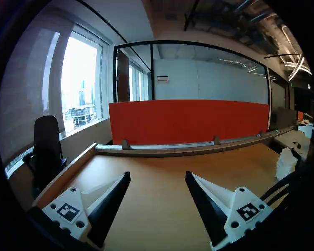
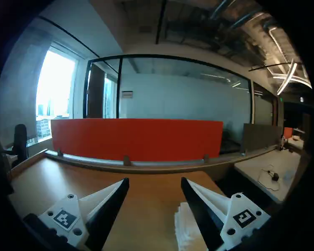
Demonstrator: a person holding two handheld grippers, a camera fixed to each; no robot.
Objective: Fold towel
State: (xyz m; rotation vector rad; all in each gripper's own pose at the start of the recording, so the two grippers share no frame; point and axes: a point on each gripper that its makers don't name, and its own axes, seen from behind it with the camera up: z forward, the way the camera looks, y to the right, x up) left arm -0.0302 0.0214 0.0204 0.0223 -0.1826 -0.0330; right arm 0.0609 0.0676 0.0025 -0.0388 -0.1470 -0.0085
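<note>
Beyond desk (image 2: 148, 196) and white towel (image 2: 186, 228), orange divider (image 2: 136, 140)

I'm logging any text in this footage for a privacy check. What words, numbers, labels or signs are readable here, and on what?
Nothing is legible.
White notice, far off above the orange divider: too small and blurred to read.
Square tags on the left gripper and right gripper: black-and-white patterns, no words.
Towel stack: no print visible.

white towel (image 2: 185, 229), folded pile, on wooden desk (image 2: 153, 209)
</note>
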